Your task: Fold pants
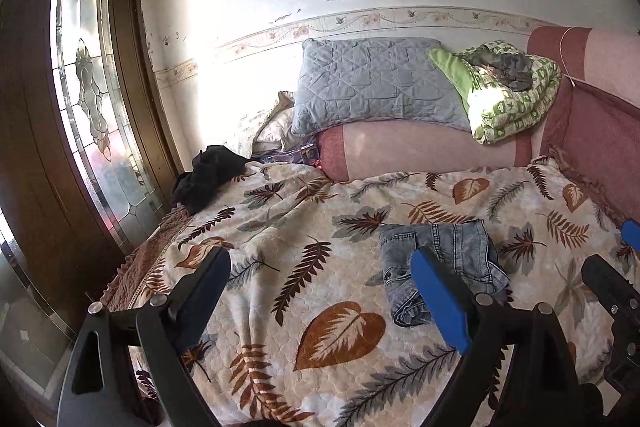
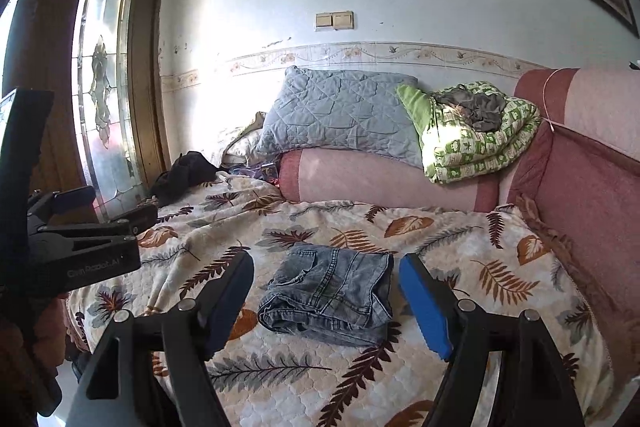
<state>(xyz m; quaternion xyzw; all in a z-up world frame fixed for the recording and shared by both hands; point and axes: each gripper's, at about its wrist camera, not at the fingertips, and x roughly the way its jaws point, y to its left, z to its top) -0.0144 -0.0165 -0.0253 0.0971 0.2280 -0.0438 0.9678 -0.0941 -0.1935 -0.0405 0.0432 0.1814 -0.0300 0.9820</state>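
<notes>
Jeans [image 2: 328, 293] lie folded into a compact grey denim bundle on the leaf-print blanket [image 2: 460, 239], just ahead of the right gripper [image 2: 326, 301], whose black and blue fingers stand wide apart with nothing between them, above the cloth and clear of it. The left gripper [image 1: 320, 291] also stands wide and empty, off to the left of the bundle; in its own view the jeans sit just past its blue finger [image 1: 440, 299].

Judging by the neat stack, the folding looks about finished, and the step in hand seems to be letting go and backing off. To do that well, both grippers should lift straight away without catching the top layer or the loose hem at the near edge, so the folds stay stacked.

Open blanket lies all around the bundle, most of it to the left. The bed edge drops off on the left toward the wooden door [image 2: 108, 67], where a dark garment [image 2: 184, 173] sits near the corner. Farther back, a pink bolster [image 2: 384, 183] carries a grey quilted pillow [image 2: 340, 113] and a green patterned quilt [image 2: 476, 135], and a red padded side [image 2: 592, 195] closes the right.
</notes>
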